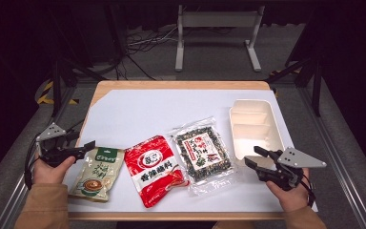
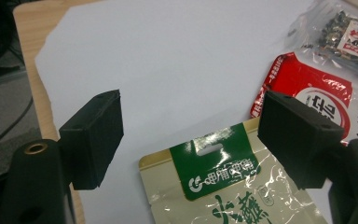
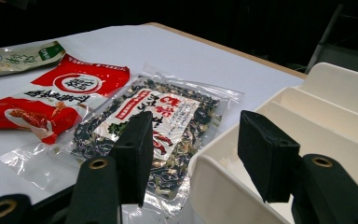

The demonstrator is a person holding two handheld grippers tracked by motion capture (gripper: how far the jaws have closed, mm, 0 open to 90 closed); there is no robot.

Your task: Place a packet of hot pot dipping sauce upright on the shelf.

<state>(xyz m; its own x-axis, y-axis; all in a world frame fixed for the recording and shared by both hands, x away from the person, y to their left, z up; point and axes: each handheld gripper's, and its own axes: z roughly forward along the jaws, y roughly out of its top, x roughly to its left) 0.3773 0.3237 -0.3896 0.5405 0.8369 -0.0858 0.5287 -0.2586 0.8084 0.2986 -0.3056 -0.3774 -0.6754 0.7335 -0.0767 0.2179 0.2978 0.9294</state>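
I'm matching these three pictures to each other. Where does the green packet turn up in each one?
High view: green packet lies lower left, leftmost of three packets, just right of the left claw.
Left gripper view: bottom centre, hang-hole end between the open jaws.
Right gripper view: far upper left corner.
Shared landmark: the red packet beside it, seen at right and left.

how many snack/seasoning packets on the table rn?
3, in a row on the white sheet: green-topped packet at the left by the left gripper, red packet in the middle, clear packet of dark mix on the right beside the white tray. None look hidden.
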